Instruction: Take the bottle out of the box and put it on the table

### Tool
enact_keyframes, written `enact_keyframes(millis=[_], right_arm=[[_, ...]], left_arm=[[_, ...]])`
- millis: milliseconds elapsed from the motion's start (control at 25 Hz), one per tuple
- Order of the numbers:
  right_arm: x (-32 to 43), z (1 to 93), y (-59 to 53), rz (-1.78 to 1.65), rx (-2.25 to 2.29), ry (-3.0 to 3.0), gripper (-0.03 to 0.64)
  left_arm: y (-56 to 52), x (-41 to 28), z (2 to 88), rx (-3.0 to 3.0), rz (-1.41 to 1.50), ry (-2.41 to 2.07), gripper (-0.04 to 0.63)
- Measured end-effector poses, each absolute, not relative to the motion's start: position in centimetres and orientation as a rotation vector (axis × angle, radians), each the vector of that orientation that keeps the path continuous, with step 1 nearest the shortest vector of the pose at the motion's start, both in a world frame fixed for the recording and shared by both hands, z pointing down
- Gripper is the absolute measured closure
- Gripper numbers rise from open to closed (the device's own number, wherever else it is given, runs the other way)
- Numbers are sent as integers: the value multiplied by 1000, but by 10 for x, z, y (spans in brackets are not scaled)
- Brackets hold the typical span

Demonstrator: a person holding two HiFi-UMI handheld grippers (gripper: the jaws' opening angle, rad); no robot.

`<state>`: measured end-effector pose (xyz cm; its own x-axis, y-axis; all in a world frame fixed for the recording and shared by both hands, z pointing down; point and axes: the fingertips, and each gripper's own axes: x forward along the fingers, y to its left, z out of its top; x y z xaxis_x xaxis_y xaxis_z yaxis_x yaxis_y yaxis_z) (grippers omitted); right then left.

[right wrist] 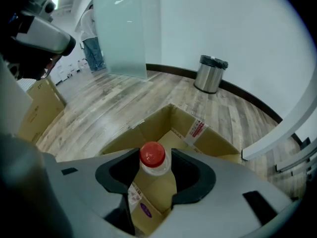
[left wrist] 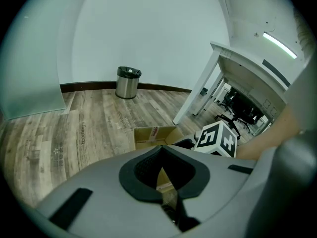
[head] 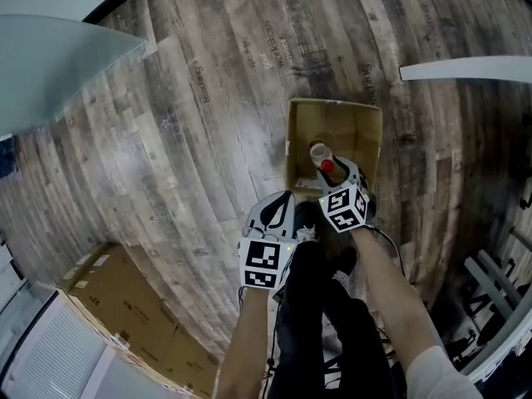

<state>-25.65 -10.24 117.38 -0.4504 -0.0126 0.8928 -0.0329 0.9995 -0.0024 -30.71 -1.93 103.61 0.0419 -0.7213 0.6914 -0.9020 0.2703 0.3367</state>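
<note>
Between the dark pads of the right claw (right wrist: 154, 178) sits the neck of the clear plastic bottle with the round red cap (right wrist: 152, 154), so we're at the reach-and-grab step, nothing lifted yet. Jaws are spread wide with a sliver of gap on both sides of the neck, so no squeeze going on as far as I can see. The bottle stands upright inside the open brown cardboard box (right wrist: 148, 130), which sits right below the claw on the grey-brown wooden plank floor (head: 191, 98). The claw points steeply down into the box from above.

The left claw (left wrist: 162, 192) hangs just beside the right one, on its left and outside the box rim. Its pads are closed together with nothing in them. Looks like it's just along for the ride.

Next move, my guess: close on the neck just under the cap, then lift straight up so the bottle clears the box walls. Cardboard's light, so a crooked pull could drag or tip the box. That neck looks slick too, so I'd want a firm pinch before lifting. After that it's a carry up and over to the white tabletop (head: 465, 69) off to the right of the claw.
</note>
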Motion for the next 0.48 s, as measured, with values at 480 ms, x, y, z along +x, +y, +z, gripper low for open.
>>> enact_keyframes(millis=[480], right_arm=[[-261,1166,-95,-21,16,-2037,436]], left_arm=[[-1,-303,1032,1492,294,-1709,580]])
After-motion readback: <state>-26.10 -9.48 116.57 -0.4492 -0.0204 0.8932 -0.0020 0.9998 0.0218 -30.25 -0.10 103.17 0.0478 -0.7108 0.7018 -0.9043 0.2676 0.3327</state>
